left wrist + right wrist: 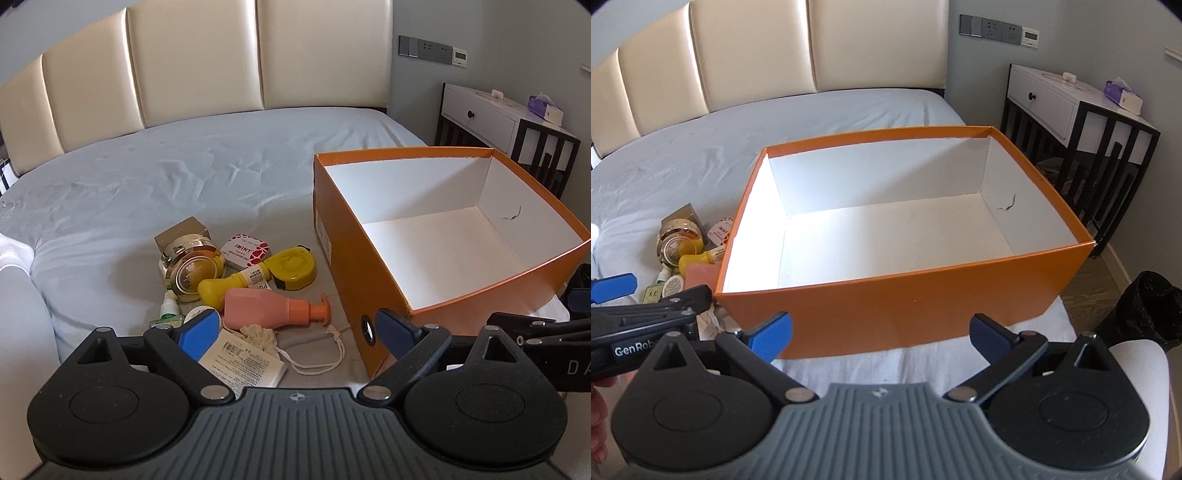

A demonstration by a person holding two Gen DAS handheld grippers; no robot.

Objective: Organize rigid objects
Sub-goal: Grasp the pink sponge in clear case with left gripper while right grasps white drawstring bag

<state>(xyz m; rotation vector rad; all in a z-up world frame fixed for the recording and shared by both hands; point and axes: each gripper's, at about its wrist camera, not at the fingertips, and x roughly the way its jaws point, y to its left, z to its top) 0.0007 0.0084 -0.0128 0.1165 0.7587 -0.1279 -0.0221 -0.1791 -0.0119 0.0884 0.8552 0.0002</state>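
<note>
An open orange box (347,251) with a white, empty inside stands on the bed; in the right wrist view the orange box (905,302) fills the middle. Left of it lies a pile: a pink pump bottle (266,312), a yellow bottle (229,286), a yellow tape measure (293,267), a gold jar (192,267), a pink-patterned tin (245,253) and a labelled packet (242,363). My left gripper (297,330) is open just above the pile's near side, holding nothing. My right gripper (881,332) is open in front of the box's near wall, also holding nothing.
The bed's pale sheet (166,177) stretches back to a cream padded headboard (192,66). A black-and-white bedside table (1071,107) stands right of the bed with a tissue box on it. A black bin (1148,306) sits on the floor at right. A drawstring cloth pouch (258,338) lies by the packet.
</note>
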